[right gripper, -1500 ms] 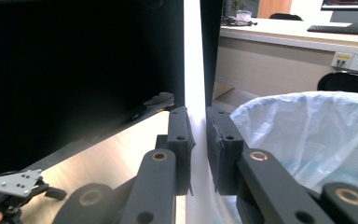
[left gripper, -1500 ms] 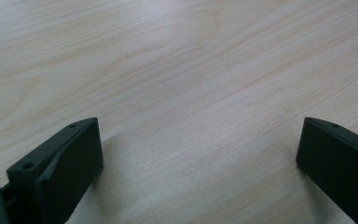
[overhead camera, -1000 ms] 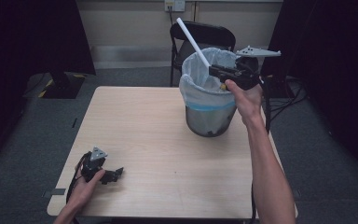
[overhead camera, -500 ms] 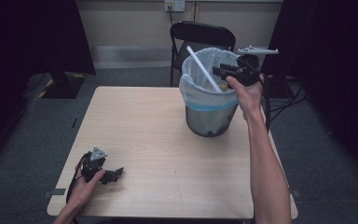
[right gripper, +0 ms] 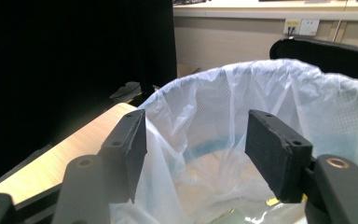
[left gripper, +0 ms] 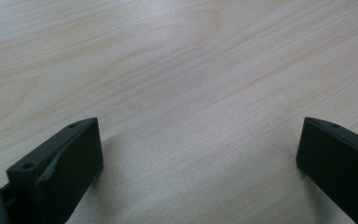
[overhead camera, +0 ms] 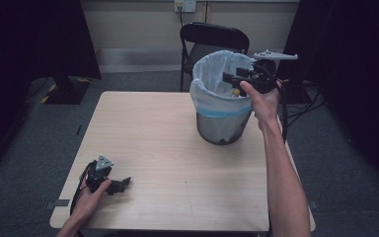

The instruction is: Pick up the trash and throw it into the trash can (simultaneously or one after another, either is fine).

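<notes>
The right gripper [overhead camera: 231, 79], jaws just opened and empty, hangs over the bin [overhead camera: 222, 111]; its liner [right gripper: 242, 93] looks thin and floppy, best pinched at the rim.

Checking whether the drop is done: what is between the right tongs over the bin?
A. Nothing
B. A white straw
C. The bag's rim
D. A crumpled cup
A: in the right gripper view the right tongs stand apart with only the bin's white bag beyond them.

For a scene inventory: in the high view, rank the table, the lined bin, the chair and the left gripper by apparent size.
1. table
2. lined bin
3. chair, partly hidden behind the bin and farther off, so its rank is unsure
4. left gripper
</notes>
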Motion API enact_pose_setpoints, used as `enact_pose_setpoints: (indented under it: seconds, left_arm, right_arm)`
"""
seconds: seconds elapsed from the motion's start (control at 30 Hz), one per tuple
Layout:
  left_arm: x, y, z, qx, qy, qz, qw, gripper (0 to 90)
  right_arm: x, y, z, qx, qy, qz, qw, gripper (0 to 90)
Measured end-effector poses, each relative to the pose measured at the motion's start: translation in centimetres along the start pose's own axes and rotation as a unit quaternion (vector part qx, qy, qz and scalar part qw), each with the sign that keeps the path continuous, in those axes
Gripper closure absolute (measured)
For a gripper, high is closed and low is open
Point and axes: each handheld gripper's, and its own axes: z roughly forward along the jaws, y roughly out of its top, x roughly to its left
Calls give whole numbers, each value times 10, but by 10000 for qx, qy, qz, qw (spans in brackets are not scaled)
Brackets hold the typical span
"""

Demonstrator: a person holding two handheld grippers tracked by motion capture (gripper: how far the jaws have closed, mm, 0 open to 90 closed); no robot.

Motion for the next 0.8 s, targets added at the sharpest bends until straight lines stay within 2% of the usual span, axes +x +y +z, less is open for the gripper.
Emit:
enact_pose_setpoints:
  seconds: [0.2,0.43,0.67,0.7,0.8]
  left_arm:
    - [0,0,0,-5,1,-14,10000,0]
    - [0,0,0,-9,3,-18,10000,0]
    - [0,0,0,-8,2,-17,10000,0]
    - [0,0,0,-9,2,-15,10000,0]
    - [0,0,0,-7,2,-18,10000,0]
  right_arm:
    - [9,-6,-10,2,84,-32,10000,374]
    - [11,-17,-19,7,131,-10,9999,371]
    - [17,-24,-28,-66,162,9,9998,375]
    - [19,-26,-31,-131,277,22,9995,372]
    - [24,-27,-36,-172,276,-35,9995,370]
